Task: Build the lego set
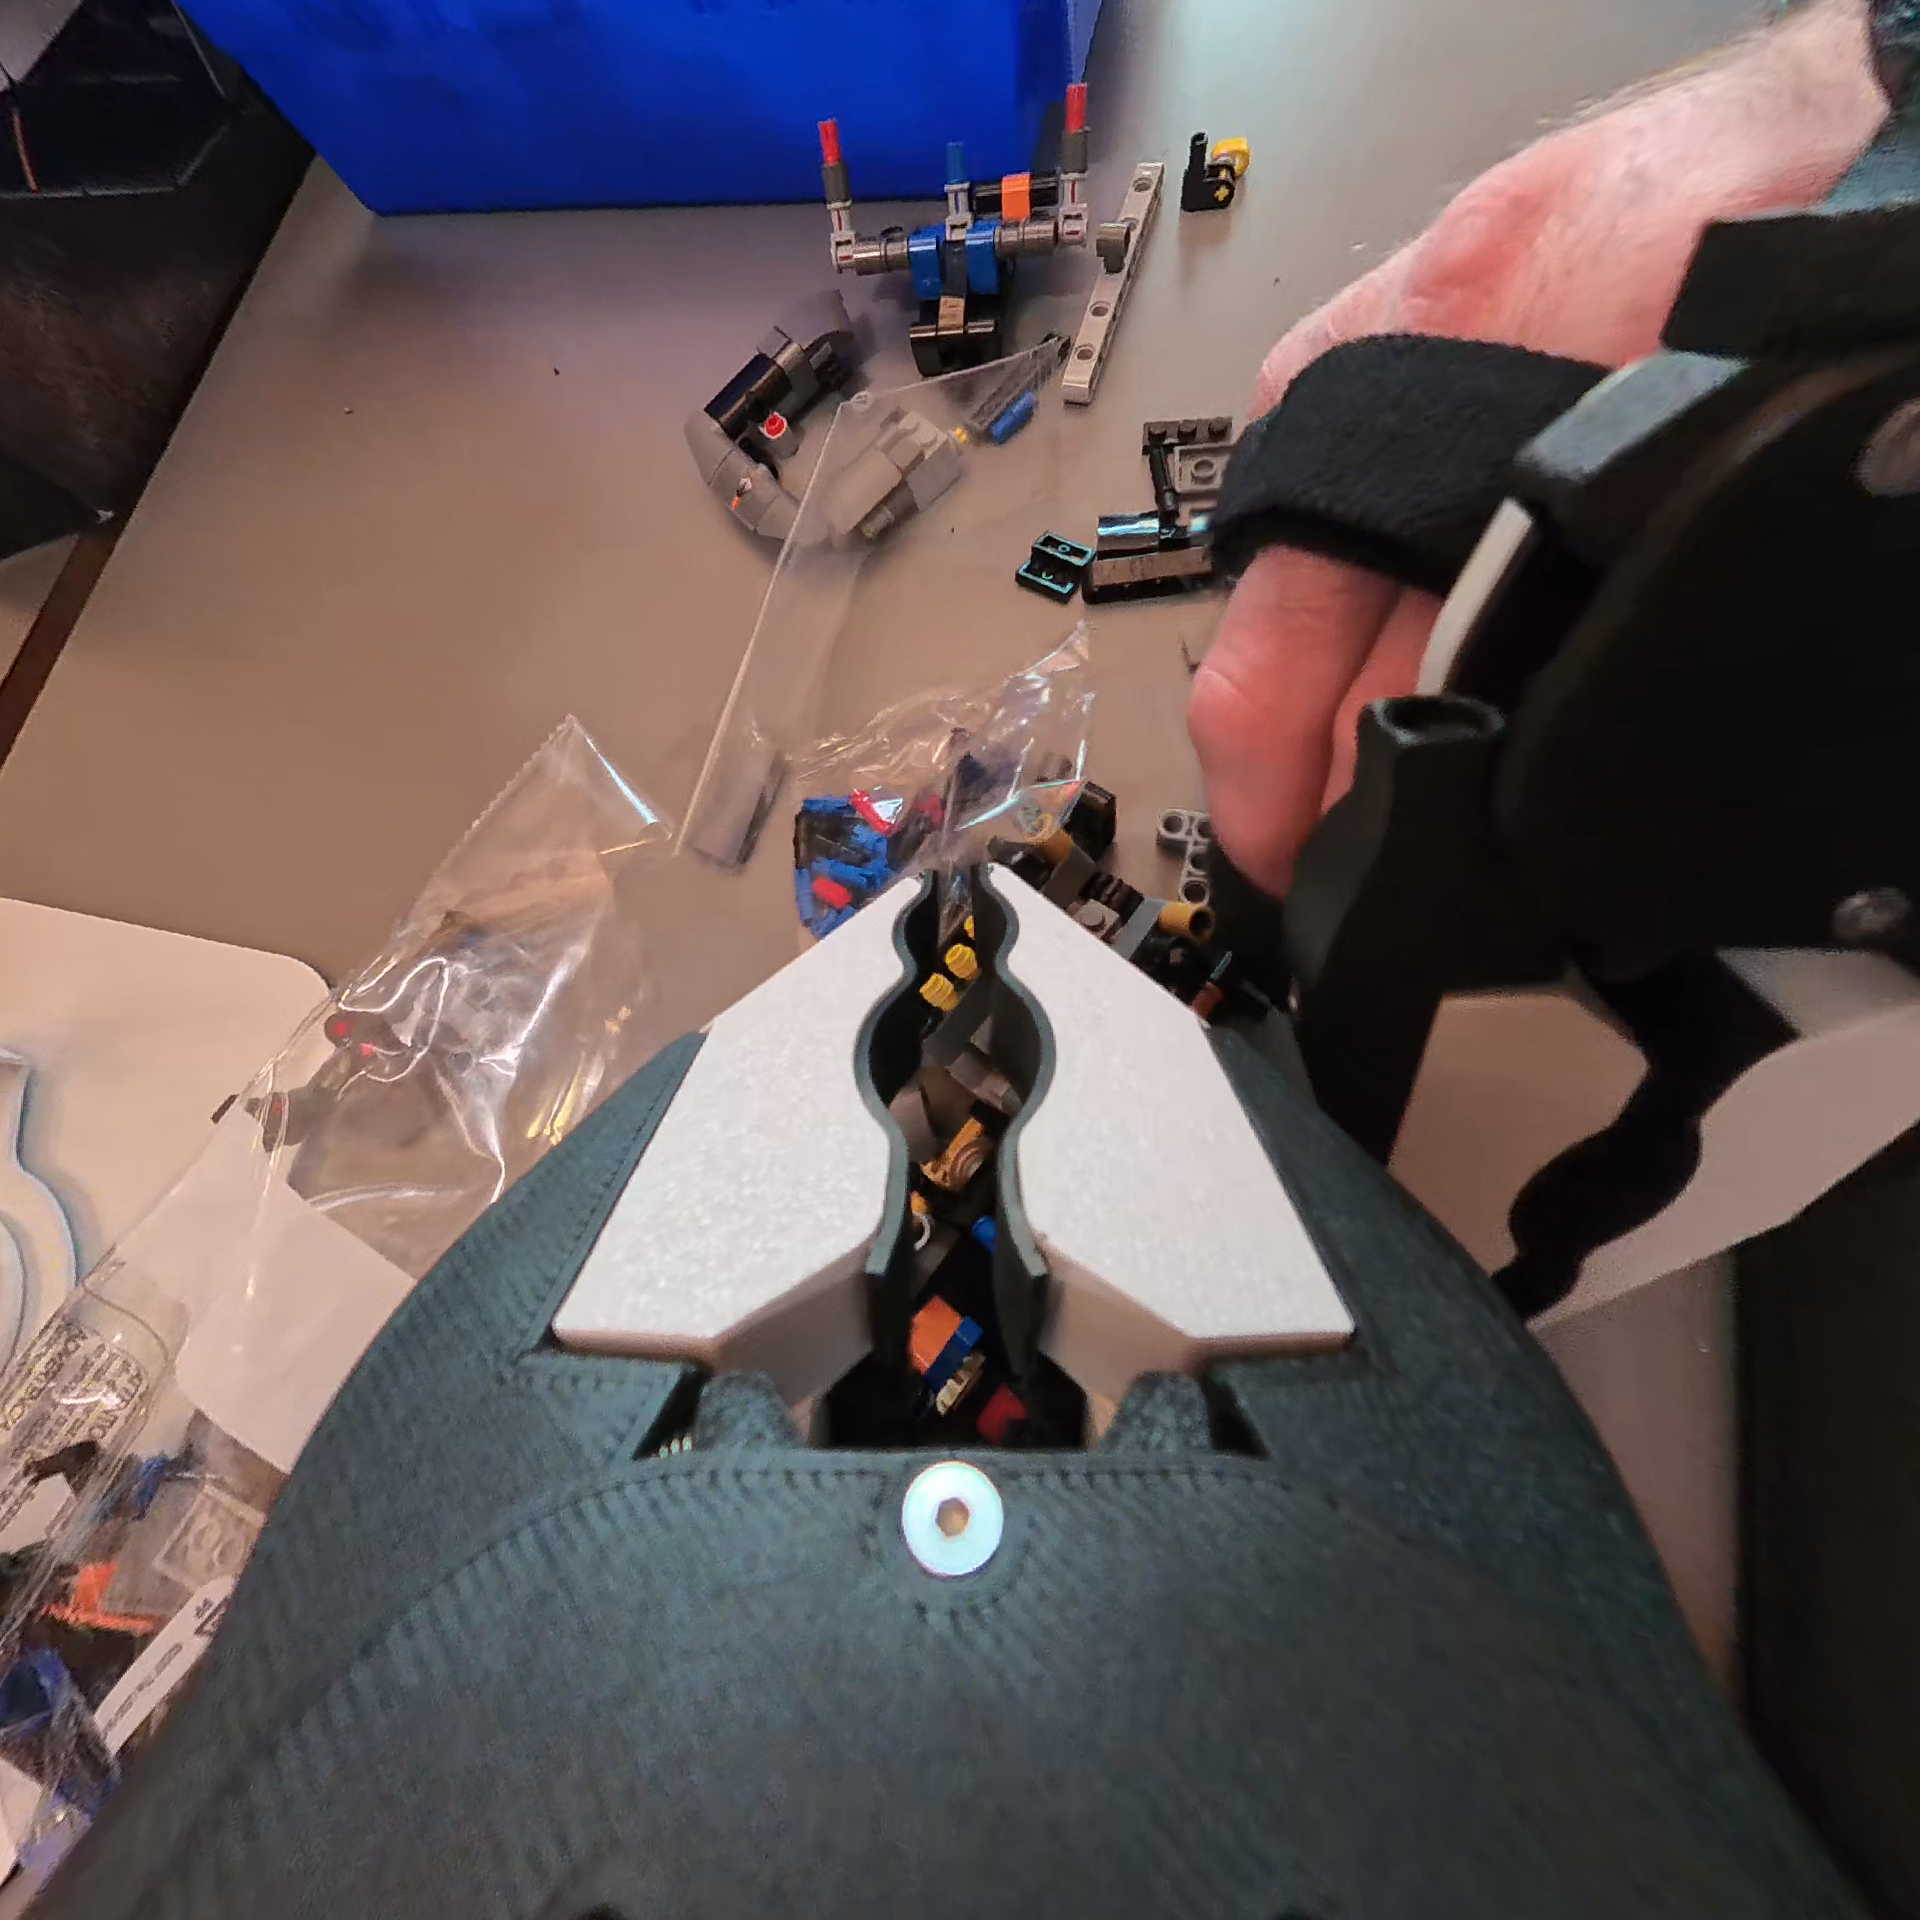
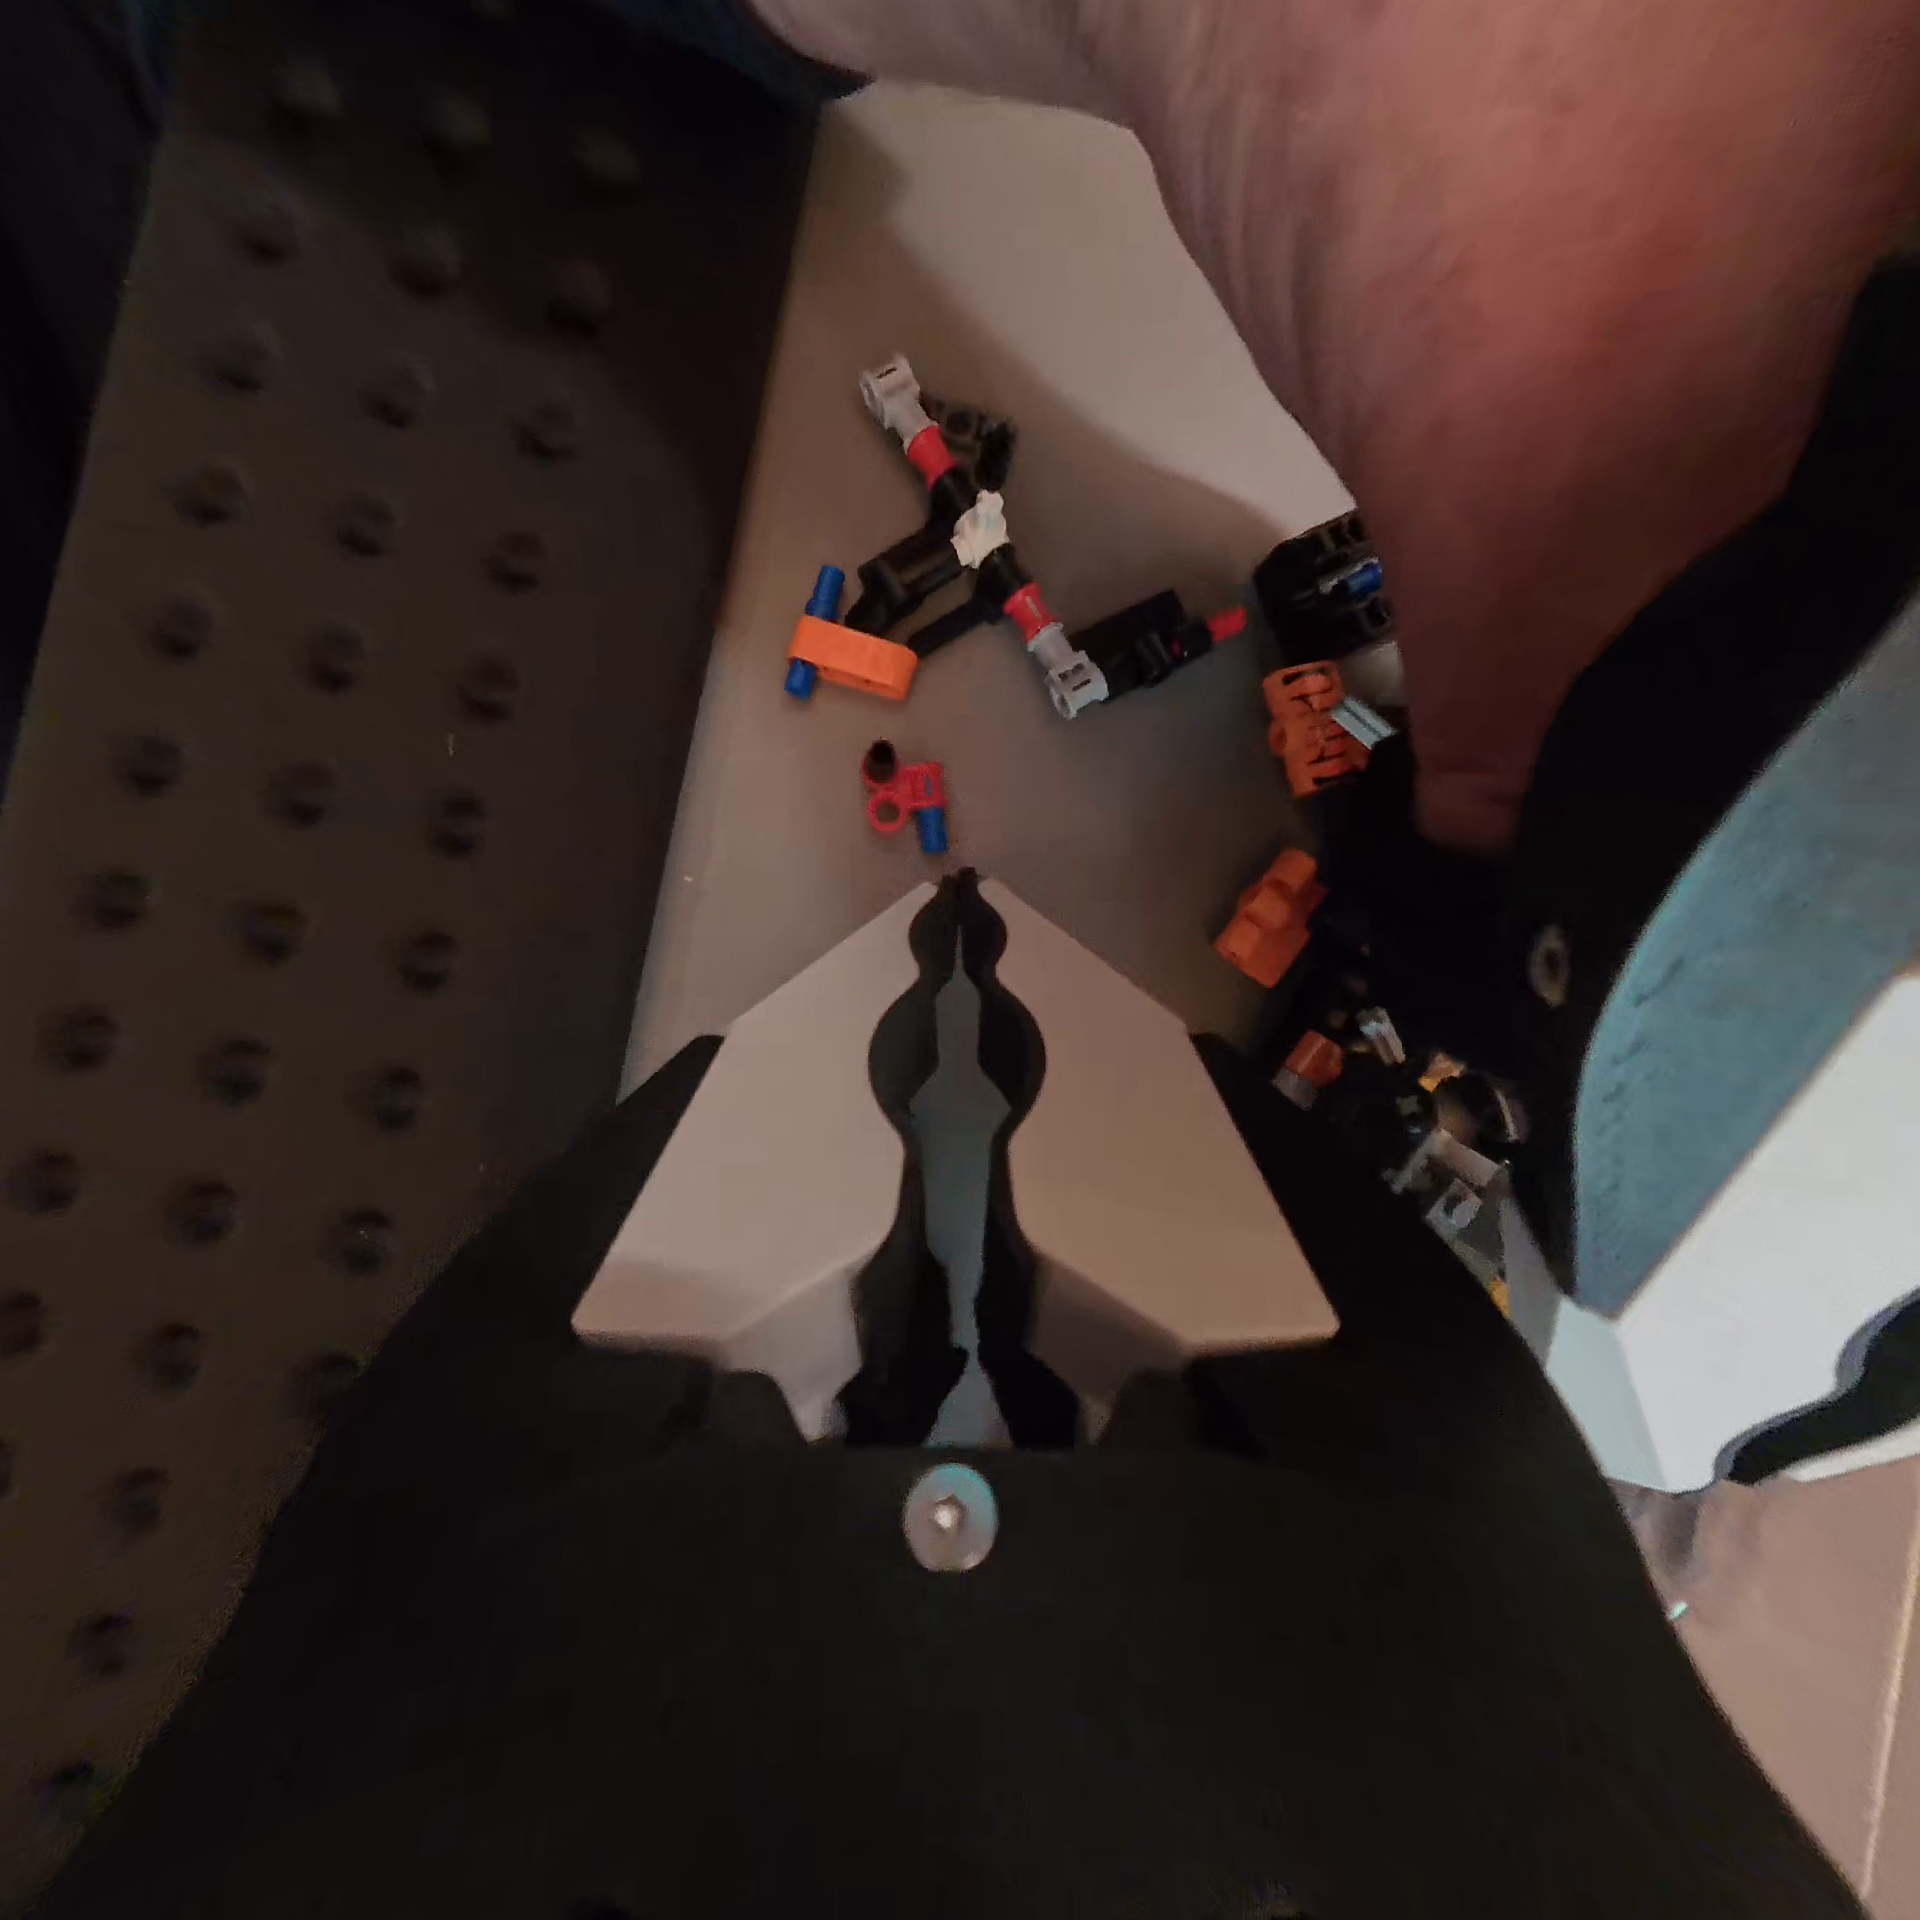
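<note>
When looking along the left gripper (image 1: 958,883), can see jaws almost closed, with only a thin slit left. Cannot tell whether pinching the edge of the clear bag (image 1: 956,748) right at the tips. Hangs low over a heap of small bricks (image 1: 1091,894) on the grey table (image 1: 416,520).

Farther back, near the blue bin (image 1: 623,94), stands a small built part (image 1: 956,239). Lies with its long side going left to right. Has three pins pointing up: two with red tips, one with a blue tip. Just beside it lies one long grey beam (image 1: 1112,281), pointing away toward the bin. Can count two clear bags close by; the second bag (image 1: 499,935) is to the left.

Along the right gripper (image 2: 961,883), jaws shut tight, tips touching, nothing between them. Just ahead of the tips lies one little red piece (image 2: 904,800). Past that lies a black chain of parts (image 2: 966,540), long side running from far left to near right. Has two red rings and two grey ends. Touching its left end: one orange beam (image 2: 852,660). Off to the right, three more orange bits, partly hidden under a hand (image 2: 1507,416).
</note>
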